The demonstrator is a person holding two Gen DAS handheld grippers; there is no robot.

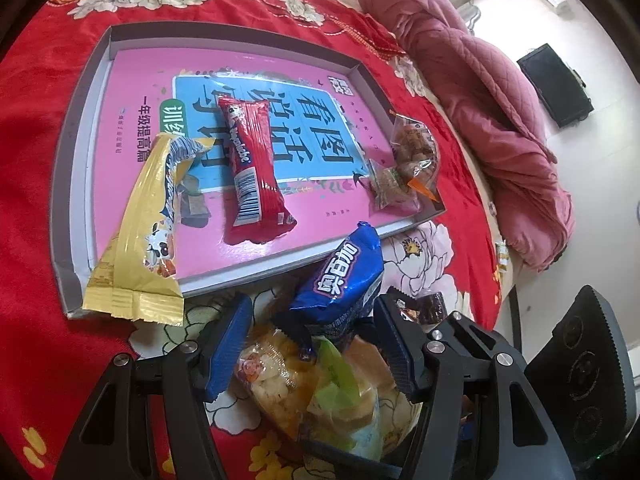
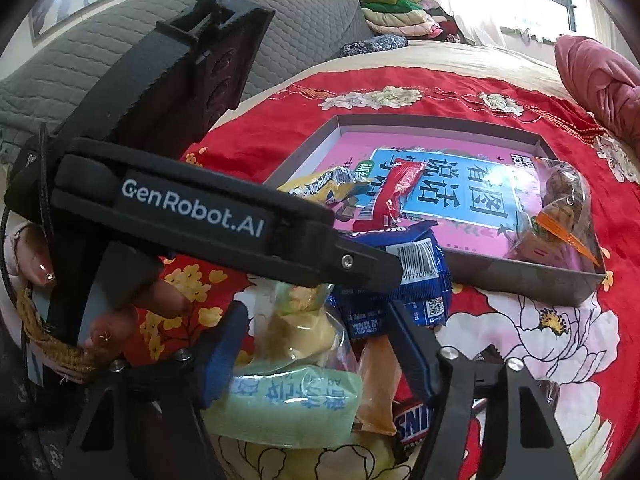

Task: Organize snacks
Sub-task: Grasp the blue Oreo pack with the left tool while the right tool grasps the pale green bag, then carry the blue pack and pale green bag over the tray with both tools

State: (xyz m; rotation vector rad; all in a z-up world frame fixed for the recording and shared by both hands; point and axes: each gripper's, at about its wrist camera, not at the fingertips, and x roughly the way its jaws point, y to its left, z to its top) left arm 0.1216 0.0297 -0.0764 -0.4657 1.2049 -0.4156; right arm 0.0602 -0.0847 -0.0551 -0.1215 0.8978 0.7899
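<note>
A grey tray with a pink book inside lies on the red floral bedspread. In it lie a yellow wafer pack, a red bar and clear bags of sweets. My left gripper is open around a blue biscuit pack that leans on a heap of snacks in front of the tray; the pack also shows in the right wrist view. My right gripper is open over a green pack and a clear-wrapped snack. The left gripper's body crosses the right wrist view.
A pink quilt is bunched at the bed's far right. A Snickers bar lies by my right gripper's right finger. A grey headboard and folded clothes are behind the bed. The tray's near wall faces the heap.
</note>
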